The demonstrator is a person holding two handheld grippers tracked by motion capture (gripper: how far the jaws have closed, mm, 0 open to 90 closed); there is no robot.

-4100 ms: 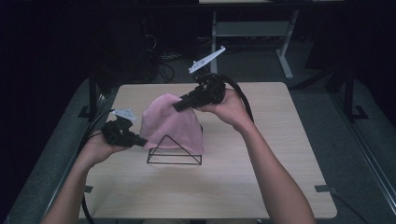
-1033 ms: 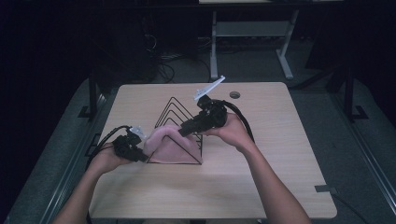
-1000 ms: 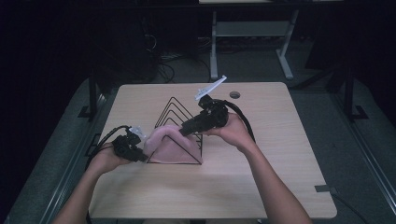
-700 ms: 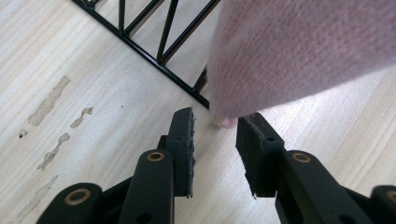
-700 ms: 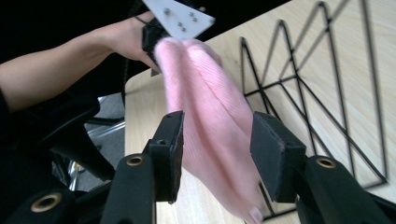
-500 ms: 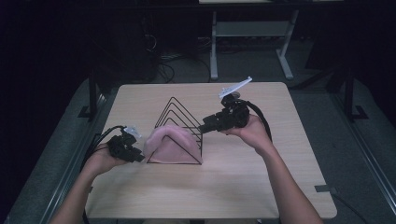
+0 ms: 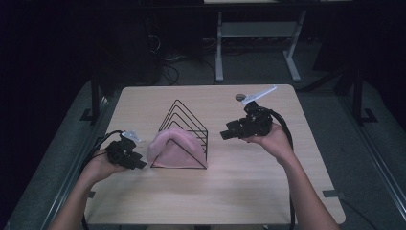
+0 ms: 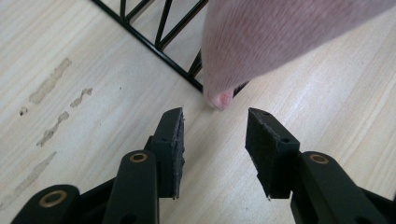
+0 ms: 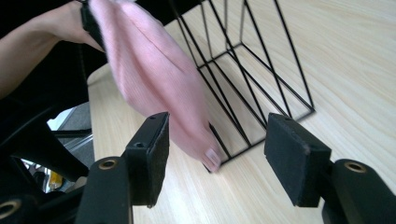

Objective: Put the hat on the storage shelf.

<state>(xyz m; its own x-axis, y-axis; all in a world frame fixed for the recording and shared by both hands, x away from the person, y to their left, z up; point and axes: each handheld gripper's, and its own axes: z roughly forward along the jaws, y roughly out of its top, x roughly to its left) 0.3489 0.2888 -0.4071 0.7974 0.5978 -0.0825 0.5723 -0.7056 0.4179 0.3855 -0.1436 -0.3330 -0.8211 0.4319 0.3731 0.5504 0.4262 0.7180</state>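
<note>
A small dark round thing [image 7: 240, 97] lies near the top right of the light wood worktop [image 7: 215, 201]. A grey metal stand [image 7: 258, 43] and some cables [image 7: 165, 57] sit at the top.

A soft pink ribbed knit cloth [image 8: 280, 42] draped the thin black glossy wire rack [image 7: 184, 132], on the matt, pale wood-grain desk [image 7: 239, 191].

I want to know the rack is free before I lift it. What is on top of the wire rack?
A pink cloth is draped over the front wires of the wire rack; the taller wires behind are bare. Whatever lies beneath the cloth is covered.
</note>
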